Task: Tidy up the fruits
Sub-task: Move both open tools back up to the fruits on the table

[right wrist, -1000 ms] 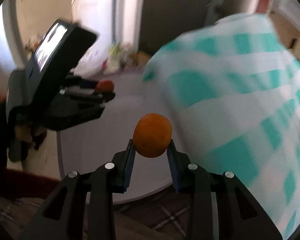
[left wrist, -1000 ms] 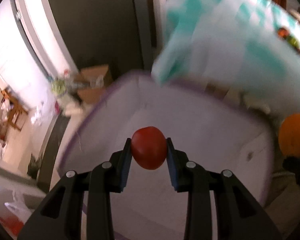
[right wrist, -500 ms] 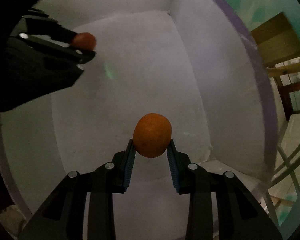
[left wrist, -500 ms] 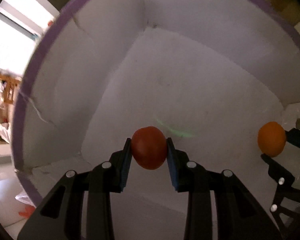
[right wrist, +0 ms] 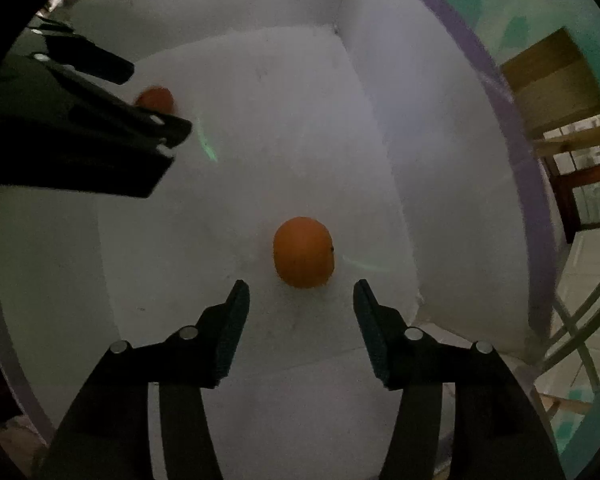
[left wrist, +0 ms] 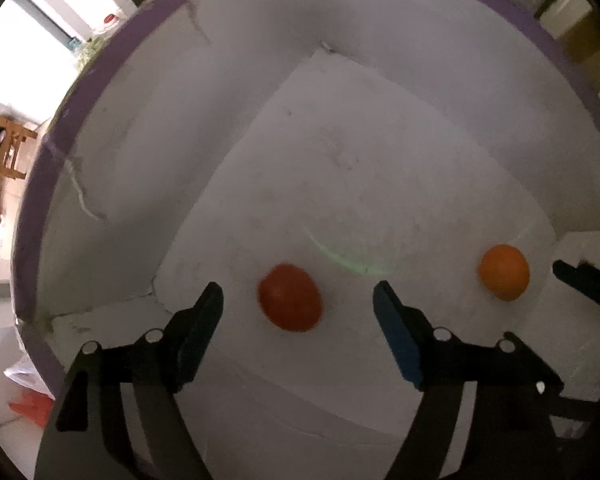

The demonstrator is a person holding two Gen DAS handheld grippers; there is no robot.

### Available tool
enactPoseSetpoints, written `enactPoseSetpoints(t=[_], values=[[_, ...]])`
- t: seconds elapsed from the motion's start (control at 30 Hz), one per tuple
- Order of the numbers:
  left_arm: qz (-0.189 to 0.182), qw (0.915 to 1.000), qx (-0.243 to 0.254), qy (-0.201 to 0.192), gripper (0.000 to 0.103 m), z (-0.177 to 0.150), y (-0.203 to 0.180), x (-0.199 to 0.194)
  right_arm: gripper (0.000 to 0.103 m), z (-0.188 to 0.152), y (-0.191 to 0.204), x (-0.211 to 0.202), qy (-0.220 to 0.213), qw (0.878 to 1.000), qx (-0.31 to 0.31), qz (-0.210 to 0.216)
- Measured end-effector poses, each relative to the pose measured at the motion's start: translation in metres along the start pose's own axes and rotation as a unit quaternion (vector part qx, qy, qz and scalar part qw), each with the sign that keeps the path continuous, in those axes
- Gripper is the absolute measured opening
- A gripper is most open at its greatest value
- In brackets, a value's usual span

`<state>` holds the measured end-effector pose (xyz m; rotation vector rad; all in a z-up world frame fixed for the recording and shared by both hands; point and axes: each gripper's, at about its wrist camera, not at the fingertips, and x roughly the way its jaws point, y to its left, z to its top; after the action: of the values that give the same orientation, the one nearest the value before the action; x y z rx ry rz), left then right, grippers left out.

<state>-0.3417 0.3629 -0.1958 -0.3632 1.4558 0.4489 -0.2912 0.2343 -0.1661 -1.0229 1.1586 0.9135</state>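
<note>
Left hand-held gripper jaws opening, pads clear of the red fruit lying betw. them on the white box floor. Right hand-held gripper also opening; orange just ahead of its tips, untouched. Each fruit sits nearest its own gripper, both pointing down w/ a straight lift-out free.
</note>
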Motion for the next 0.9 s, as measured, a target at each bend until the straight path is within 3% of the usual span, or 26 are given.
enactPoseSetpoints(t=[0.07, 0.2, 0.3, 0.37, 0.4, 0.5, 0.6, 0.73, 0.83, 0.9], values=[[-0.014, 0.9995, -0.018, -0.024, 0.078, -0.004, 0.009, -0.006, 0.054, -0.002, 0.001, -0.013, -0.013, 1.000, -0.004, -0.003], [-0.022, 0.9902, -0.047, -0.130, 0.078, -0.020, 0.024, -0.053, 0.054, -0.015, 0.010, -0.080, -0.100, 0.995, -0.030, 0.004], [0.020, 0.9683, -0.054, -0.243, 0.086, -0.028, 0.021, -0.110, 0.061, -0.037, 0.002, -0.153, -0.204, 0.978, -0.029, 0.025], [0.051, 0.9465, -0.044, -0.315, 0.094, -0.032, 0.009, -0.155, 0.067, -0.059, -0.015, -0.193, -0.268, 0.963, -0.013, 0.015], [0.051, 0.9336, -0.031, -0.353, 0.095, -0.034, -0.004, -0.181, 0.068, -0.072, -0.028, -0.215, -0.300, 0.954, 0.008, 0.007], [0.023, 0.9077, 0.014, -0.419, 0.101, -0.025, -0.054, -0.239, 0.071, -0.120, -0.065, -0.253, -0.363, 0.926, 0.100, -0.025], [-0.032, 0.8942, 0.058, -0.443, 0.101, -0.027, -0.130, -0.267, 0.076, -0.191, -0.135, -0.265, -0.389, 0.896, 0.205, -0.056], [-0.144, 0.8932, 0.117, -0.410, 0.101, 0.008, -0.219, -0.278, 0.076, -0.255, -0.214, -0.260, -0.372, 0.862, 0.325, -0.116], [-0.168, 0.8879, 0.156, -0.399, 0.101, 0.038, -0.300, -0.270, 0.076, -0.308, -0.282, -0.240, -0.359, 0.828, 0.413, -0.121], [-0.172, 0.8840, 0.191, -0.391, 0.101, 0.050, -0.353, -0.264, 0.076, -0.336, -0.335, -0.227, -0.344, 0.799, 0.478, -0.119]])
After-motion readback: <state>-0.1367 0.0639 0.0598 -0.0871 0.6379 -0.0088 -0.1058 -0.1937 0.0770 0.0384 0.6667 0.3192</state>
